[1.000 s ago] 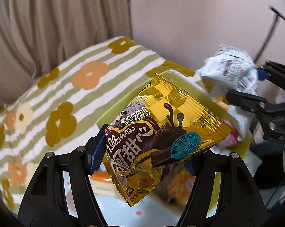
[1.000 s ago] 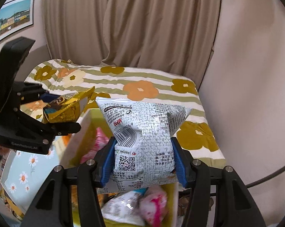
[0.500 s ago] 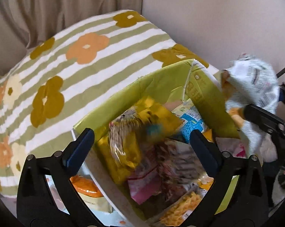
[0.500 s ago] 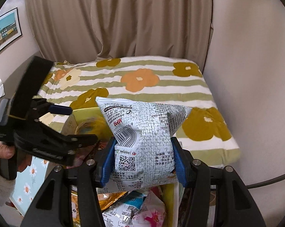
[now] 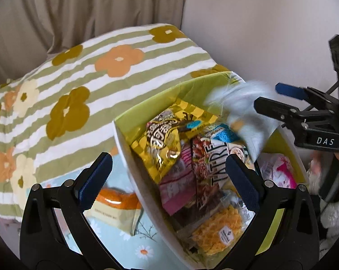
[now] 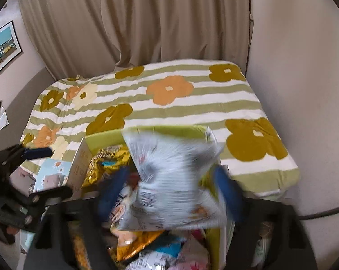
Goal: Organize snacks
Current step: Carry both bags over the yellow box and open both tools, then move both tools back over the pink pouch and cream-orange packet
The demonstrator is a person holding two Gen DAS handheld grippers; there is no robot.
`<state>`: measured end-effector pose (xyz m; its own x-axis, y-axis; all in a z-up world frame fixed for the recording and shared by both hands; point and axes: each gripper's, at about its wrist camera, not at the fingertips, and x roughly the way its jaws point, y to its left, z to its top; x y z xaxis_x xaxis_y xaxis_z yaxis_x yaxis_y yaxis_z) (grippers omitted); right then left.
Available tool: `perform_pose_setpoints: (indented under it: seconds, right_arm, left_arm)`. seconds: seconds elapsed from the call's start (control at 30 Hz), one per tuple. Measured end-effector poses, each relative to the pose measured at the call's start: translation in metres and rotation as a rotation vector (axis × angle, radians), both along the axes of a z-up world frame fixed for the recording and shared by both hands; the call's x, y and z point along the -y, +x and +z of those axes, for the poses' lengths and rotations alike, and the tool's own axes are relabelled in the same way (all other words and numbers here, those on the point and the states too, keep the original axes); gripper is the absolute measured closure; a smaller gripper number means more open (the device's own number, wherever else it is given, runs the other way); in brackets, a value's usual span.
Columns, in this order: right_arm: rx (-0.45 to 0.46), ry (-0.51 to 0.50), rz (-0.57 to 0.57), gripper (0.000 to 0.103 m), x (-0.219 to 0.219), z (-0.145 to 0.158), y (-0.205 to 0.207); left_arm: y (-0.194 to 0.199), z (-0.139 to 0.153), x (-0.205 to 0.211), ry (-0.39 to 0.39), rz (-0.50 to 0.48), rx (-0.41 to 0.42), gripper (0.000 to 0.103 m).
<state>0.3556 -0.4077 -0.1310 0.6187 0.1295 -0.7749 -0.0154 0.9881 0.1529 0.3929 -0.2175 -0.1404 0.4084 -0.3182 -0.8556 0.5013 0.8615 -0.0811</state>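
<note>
The right hand-held gripper point(image 6: 169, 193) stands open, the blurred white snack bag point(image 6: 174, 180) loose between its fingers above the green box point(image 5: 147, 103). The left hand-held gripper point(image 5: 167, 175) is wide open and empty. The bag looks light, puffy and crushable; its crimped seam seems the safest hold.

A bed point(image 6: 169, 103) under a green-and-white striped cover with orange, ochre and cream flowers fills the room's corner. Beige curtains point(image 6: 135, 22) hang behind it, a plain pale wall point(image 6: 300, 56) runs along one side, and what seems a framed picture point(image 6: 3, 45) hangs on the other wall.
</note>
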Motion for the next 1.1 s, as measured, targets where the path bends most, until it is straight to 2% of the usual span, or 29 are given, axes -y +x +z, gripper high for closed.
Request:
perform_pose_setpoints:
  seconds: [0.3, 0.7, 0.9, 1.1]
  right_arm:
    - [0.057, 0.003, 0.013, 0.001, -0.006, 0.015, -0.043]
    - [0.157, -0.023, 0.1, 0.001, -0.032, 0.065, -0.091]
    - [0.212, -0.005, 0.183, 0.001, -0.058, 0.083, -0.111]
    - [0.243, -0.015, 0.264, 0.0, -0.103, 0.093, -0.124]
  left_arm:
    - [-0.04, 0.006, -0.018, -0.034, 0.053, 0.018, 0.003]
    - [-0.096, 0.051, -0.035, -0.042, 0.111, 0.135, 0.003]
    - [-0.127, 0.065, -0.069, -0.027, 0.182, 0.175, 0.003]
    - [-0.152, 0.066, -0.125, -0.004, 0.259, 0.19, 0.003]
